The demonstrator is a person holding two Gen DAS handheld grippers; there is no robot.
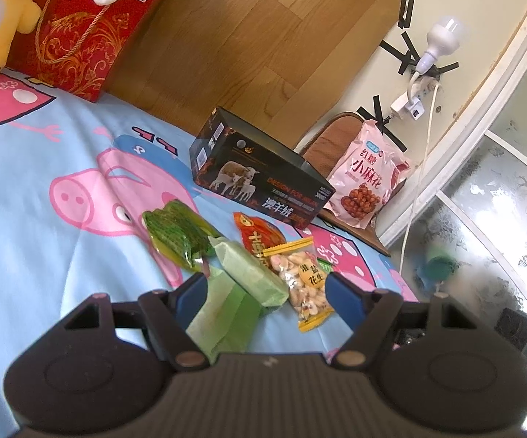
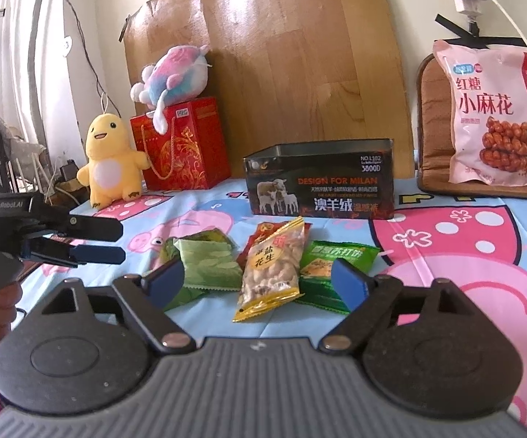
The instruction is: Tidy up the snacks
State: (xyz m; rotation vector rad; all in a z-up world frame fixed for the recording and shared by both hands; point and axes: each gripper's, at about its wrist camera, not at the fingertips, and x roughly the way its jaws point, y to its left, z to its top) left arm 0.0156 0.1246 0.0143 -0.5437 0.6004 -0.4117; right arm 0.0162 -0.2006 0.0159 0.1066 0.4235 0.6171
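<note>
1. Peanut packet (image 2: 272,266) lay on the bedsheet (image 2: 446,255) between my right hand-held gripper (image 2: 258,279) fingers, untouched; jaws stood wide.
2. I saw my left hand-held gripper (image 1: 263,288) half-open, empty, green packets (image 1: 241,281) just ahead.

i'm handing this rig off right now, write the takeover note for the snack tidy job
Left hand-held gripper: open, empty, hovering over the snack pile.
Right hand-held gripper: open wide, empty, in front of the same pile.
Snacks: peanut packet, pale green packet, dark green cracker packet and a red packet lie loose together on the bedsheet.
Black tin box stands open behind them; its inside is hidden.
Done: nothing visibly sorted.
Left: all four loose packets, probably into the tin.
</note>
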